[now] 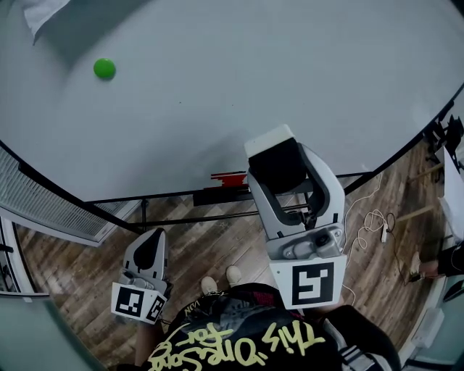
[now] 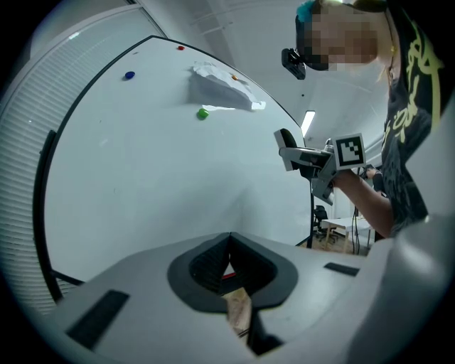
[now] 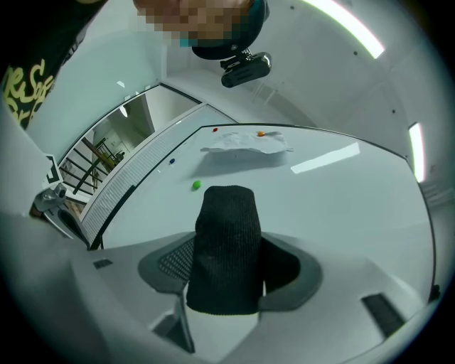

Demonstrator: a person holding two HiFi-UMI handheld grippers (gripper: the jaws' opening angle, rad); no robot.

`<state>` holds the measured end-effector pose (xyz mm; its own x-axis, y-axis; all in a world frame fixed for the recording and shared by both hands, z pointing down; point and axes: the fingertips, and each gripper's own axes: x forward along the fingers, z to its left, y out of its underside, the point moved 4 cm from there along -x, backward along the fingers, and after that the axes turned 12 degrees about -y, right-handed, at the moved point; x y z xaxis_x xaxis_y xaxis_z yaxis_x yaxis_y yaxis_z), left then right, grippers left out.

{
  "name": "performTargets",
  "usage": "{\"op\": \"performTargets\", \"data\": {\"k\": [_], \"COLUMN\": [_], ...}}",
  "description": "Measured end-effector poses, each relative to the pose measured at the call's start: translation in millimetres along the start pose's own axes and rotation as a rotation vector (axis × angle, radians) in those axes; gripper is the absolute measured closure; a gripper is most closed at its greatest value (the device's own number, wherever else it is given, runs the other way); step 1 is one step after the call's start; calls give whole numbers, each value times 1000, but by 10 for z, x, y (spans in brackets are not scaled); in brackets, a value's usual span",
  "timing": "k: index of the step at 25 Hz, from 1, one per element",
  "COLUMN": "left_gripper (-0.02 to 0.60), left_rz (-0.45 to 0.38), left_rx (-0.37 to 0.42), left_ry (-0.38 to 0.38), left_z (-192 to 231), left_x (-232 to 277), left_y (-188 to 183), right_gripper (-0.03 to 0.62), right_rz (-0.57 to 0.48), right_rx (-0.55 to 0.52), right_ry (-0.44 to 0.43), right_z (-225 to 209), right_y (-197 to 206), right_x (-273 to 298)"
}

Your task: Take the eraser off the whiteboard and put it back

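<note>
The eraser [image 1: 270, 140], a white-backed block with black felt [image 3: 226, 249], sits between the jaws of my right gripper [image 1: 286, 181], which is shut on it. It is held close in front of the lower part of the whiteboard [image 1: 217, 87]; I cannot tell whether it touches the board. The left gripper view shows the right gripper [image 2: 313, 160] out beside the whiteboard [image 2: 156, 163]. My left gripper [image 1: 150, 246] hangs low over the wooden floor, jaws shut and empty.
A green magnet [image 1: 104, 69] and a sheet of paper [image 1: 40, 14] are stuck on the board. A red marker [image 1: 228, 176] lies on the tray [image 1: 217, 194] under the board's edge. Cables [image 1: 370, 217] trail on the floor at right.
</note>
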<state>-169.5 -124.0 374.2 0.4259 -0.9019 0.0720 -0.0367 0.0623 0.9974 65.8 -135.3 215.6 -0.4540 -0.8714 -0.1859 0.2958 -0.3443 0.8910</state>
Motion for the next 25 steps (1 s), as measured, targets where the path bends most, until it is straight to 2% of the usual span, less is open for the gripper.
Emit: {"op": "performTargets", "data": {"k": [25], "left_gripper": [574], "left_rz": [-9], "left_rx": [-5], "left_ry": [0], "left_z": [85], "left_x": [102], "left_y": [-37], "right_gripper": [336], "right_rz": [-16], "right_rx": [8], "right_ry": [-55], "right_z": [149], "right_y": [-45], "right_x": [64]}}
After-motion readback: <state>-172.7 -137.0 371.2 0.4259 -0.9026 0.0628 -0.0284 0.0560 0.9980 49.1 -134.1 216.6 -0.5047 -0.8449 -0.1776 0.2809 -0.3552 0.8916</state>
